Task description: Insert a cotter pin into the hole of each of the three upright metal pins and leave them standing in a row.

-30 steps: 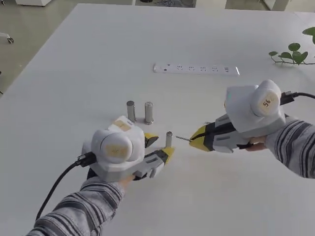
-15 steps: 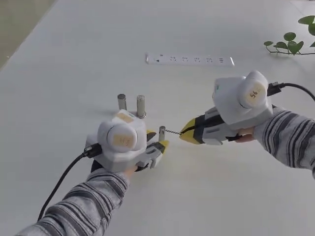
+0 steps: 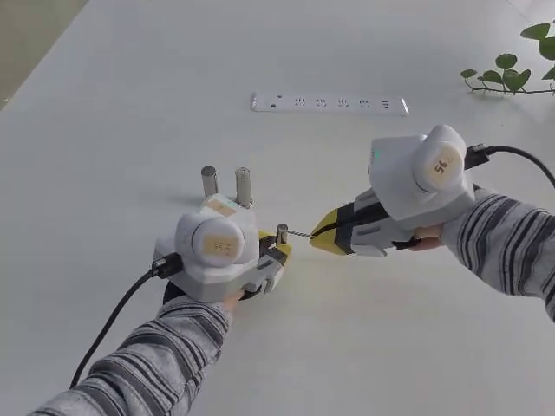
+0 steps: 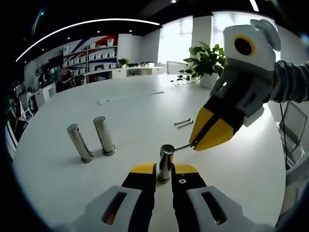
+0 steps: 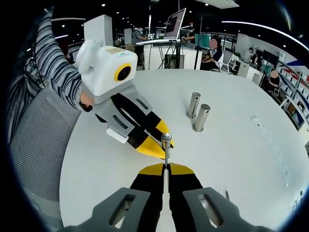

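Just left of centre in the head view, the left gripper (image 3: 277, 247) has its fingers closed around the lower part of an upright metal pin (image 3: 282, 234), which stands on the white table (image 3: 130, 104). In the left gripper view the 2 yellow-tipped fingers (image 4: 144, 169) press on either side of that pin (image 4: 165, 162), near its base.

The right gripper (image 3: 316, 236) comes in from the right of the frame. Its fingers are pinched shut on a thin cotter pin (image 3: 299, 233), held level and pointing left. The free end of the cotter pin (image 4: 183, 146) meets the metal pin just under its top. Whether it has entered the hole cannot be told.

2 other metal pins (image 3: 209, 180) (image 3: 244, 185) stand upright side by side, just above and left of the held one. 2 spare cotter pins (image 4: 182, 122) lie on the table, right of centre in the left gripper view. A power strip (image 3: 329, 104) lies towards the top of the head view, and a plant (image 3: 512, 69) sits in its upper right corner.
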